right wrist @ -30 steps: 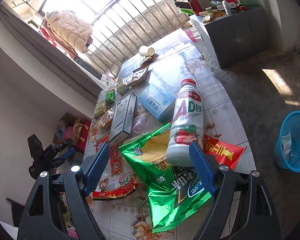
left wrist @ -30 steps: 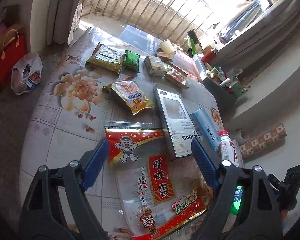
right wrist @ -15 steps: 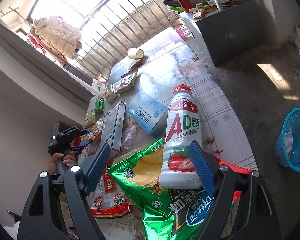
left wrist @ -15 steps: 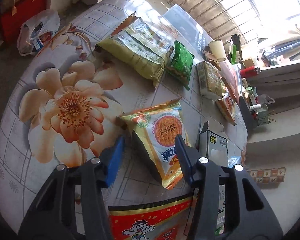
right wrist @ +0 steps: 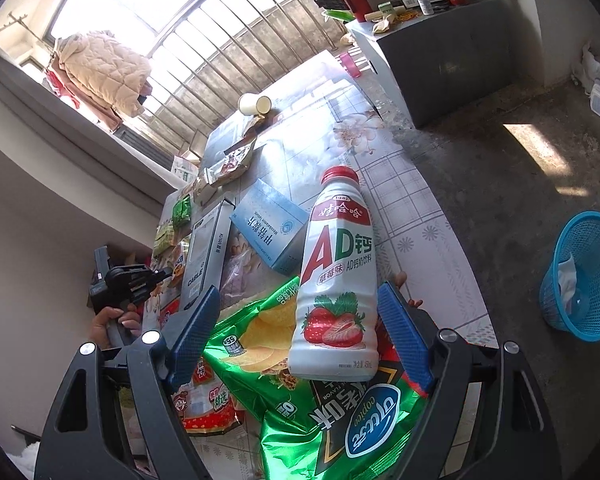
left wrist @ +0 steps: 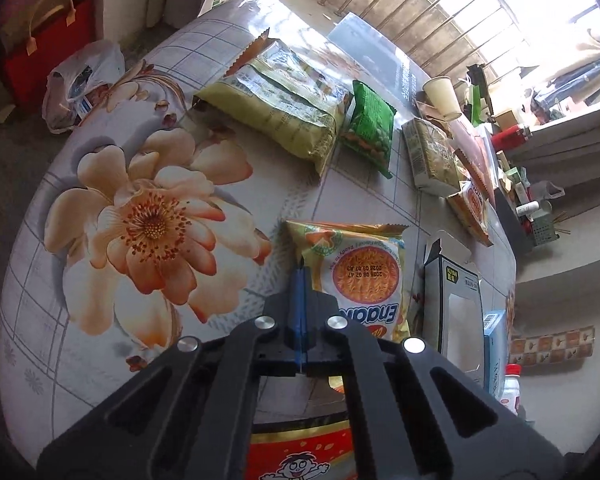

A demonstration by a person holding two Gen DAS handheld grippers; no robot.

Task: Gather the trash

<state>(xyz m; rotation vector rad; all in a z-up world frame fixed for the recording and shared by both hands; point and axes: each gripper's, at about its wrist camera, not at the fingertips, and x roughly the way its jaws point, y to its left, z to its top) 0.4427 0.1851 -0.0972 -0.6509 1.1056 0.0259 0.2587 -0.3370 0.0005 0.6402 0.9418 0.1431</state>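
My left gripper (left wrist: 300,276) is shut on the left edge of a yellow snack packet (left wrist: 360,276) that lies on the flowered table (left wrist: 140,216). My right gripper (right wrist: 300,332) is open, its blue fingers on either side of a white AD milk bottle (right wrist: 336,276) with a red cap, not touching it. The bottle stands on a green chip bag (right wrist: 300,392). The left gripper also shows in the right wrist view (right wrist: 160,276), at the table's left side.
Other wrappers lie farther back: an olive bag (left wrist: 276,104), a green packet (left wrist: 370,132), a paper cup (left wrist: 442,94), a cable box (left wrist: 456,312). A red-and-white bag (left wrist: 300,456) lies near me. A blue mesh bin (right wrist: 580,276) stands on the floor at the right.
My left gripper moved forward over the table to the yellow packet and shut on its edge. My right gripper came closer around the bottle and stays open.
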